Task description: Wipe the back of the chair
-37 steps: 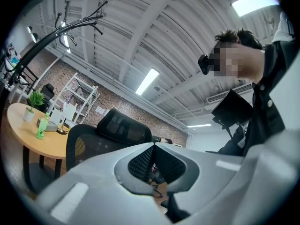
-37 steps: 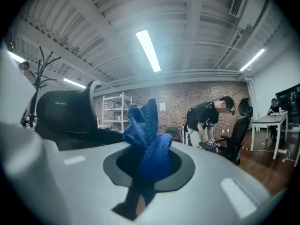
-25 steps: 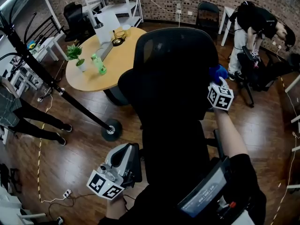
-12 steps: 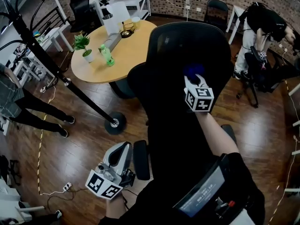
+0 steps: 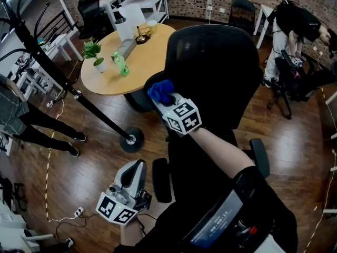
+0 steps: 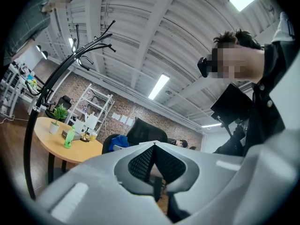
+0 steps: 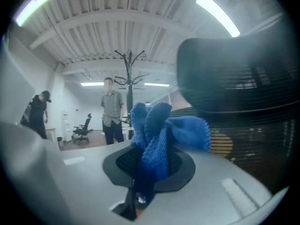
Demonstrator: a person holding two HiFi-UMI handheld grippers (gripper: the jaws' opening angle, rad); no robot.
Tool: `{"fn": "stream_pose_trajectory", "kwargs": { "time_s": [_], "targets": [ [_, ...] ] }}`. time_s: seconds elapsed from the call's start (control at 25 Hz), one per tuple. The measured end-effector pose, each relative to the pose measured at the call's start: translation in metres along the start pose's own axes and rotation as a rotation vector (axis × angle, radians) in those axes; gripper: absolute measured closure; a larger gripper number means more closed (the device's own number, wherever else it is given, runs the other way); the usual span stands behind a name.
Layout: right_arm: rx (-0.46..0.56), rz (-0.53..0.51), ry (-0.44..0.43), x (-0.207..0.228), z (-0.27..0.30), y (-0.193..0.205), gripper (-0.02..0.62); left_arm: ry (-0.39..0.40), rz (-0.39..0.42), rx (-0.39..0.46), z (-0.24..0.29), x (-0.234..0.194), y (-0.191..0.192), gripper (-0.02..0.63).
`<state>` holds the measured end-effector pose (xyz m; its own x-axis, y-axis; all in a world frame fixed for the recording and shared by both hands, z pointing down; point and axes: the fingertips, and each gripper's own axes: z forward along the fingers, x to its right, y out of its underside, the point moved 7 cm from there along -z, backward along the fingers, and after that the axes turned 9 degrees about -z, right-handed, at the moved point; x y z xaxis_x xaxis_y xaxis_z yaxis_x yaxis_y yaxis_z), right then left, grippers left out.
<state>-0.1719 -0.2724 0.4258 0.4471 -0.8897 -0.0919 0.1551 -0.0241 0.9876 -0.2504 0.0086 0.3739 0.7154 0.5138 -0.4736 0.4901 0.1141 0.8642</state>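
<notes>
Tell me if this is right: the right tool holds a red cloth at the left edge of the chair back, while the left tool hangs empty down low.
One thing is wrong: the cloth is blue, not red, as the right gripper view shows. The rest holds: the right tool holds it at the left edge of the chair back, and the left tool hangs empty down low.

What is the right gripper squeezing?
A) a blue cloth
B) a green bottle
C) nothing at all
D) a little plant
A: in the right gripper view, the right gripper has its jaws clamped on a bunched blue cloth.
</notes>
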Motion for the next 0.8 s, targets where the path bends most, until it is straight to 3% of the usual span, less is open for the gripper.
{"fn": "stream_pose_trajectory", "kwargs": {
  "time_s": [0.12,0.2,0.4,0.8],
  "targets": [
    [0.053,-0.007,-0.194,-0.023,0.007,-0.01,0.543,-0.005,0.008,0.0,0.002,0.005,-0.001,0.603],
    [0.056,0.021,-0.214,-0.02,0.009,-0.006,0.543,-0.013,0.01,0.0,0.003,0.007,-0.001,0.603],
    [-0.023,0.09,-0.035,0.028,-0.012,0.035,0.543,-0.026,0.01,-0.004,0.006,0.011,0.002,0.603],
    [0.002,0.177,0.212,0.124,-0.119,0.072,0.543,0.046,0.001,-0.053,0.045,0.027,0.02,0.603]
  ]
}}
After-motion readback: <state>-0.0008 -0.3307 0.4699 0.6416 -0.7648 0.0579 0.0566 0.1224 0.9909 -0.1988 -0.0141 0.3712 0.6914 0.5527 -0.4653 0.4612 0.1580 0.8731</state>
